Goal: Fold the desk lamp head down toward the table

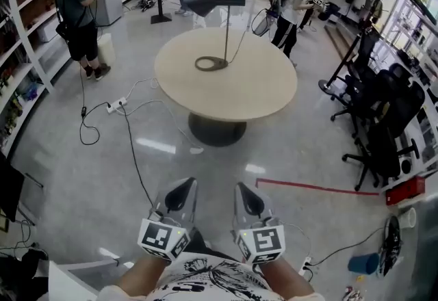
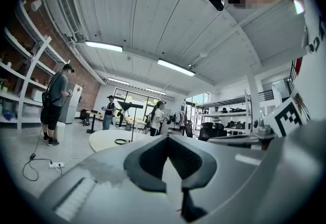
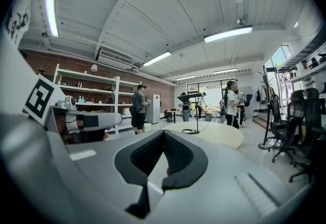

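Observation:
A black desk lamp stands on the round beige table [image 1: 260, 98], its ring base [image 1: 211, 63] flat on the top. A thin upright stem carries the flat head [image 1: 214, 3] level, high above the table. Both grippers hang low near my body, well short of the table and over the floor. My left gripper [image 1: 186, 187] and right gripper [image 1: 243, 191] are shut with nothing between them. The left gripper view shows the lamp [image 2: 130, 107] far ahead beyond that gripper [image 2: 168, 138]. The right gripper view shows the lamp [image 3: 195, 97] beyond the right gripper [image 3: 164, 133].
A power strip [image 1: 116, 105] and cables trail over the floor left of the table. Black office chairs [image 1: 387, 122] and a coat stand [image 1: 342, 63] crowd the right side. A red tape line [image 1: 315, 188] marks the floor. Shelves [image 1: 24, 53] line the left wall. Several people stand beyond the table.

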Motion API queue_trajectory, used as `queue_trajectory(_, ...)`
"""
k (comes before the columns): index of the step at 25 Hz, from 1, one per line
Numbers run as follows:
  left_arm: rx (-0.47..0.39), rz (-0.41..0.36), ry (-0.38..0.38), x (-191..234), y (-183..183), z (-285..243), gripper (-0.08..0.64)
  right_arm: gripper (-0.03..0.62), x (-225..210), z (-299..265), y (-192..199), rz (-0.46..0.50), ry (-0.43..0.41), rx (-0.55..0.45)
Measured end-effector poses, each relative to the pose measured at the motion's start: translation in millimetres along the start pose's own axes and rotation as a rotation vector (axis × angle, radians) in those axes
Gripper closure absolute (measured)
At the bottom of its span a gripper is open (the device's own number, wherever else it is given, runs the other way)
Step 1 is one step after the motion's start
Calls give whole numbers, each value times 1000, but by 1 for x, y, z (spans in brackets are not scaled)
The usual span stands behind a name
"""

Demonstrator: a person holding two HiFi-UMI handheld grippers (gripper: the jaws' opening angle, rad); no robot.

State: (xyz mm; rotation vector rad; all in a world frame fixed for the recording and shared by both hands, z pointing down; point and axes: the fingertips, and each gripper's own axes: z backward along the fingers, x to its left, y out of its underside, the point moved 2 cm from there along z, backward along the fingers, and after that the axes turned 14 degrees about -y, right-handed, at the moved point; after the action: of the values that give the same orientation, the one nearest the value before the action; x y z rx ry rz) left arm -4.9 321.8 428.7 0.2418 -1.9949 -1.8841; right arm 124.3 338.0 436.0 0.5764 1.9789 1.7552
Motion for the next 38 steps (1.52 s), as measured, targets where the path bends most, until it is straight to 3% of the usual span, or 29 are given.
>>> queue_trajectory(8, 6, -10, 38, -5, 6, -8, 555, 583, -15, 2, 7, -57, 49, -21)
queue_trajectory(17, 30, 2, -9, 40, 8, -51, 555, 583, -31, -59, 11, -56, 10, 25)
queue_trajectory(26, 66, 20, -29, 105, -5, -151, 555, 583, -84, -168, -6, -104, -17, 68)
queue_trajectory(38, 52, 15, 32, 193, -39, -292, 555, 583, -163, -305, -37, -93, 69, 74)
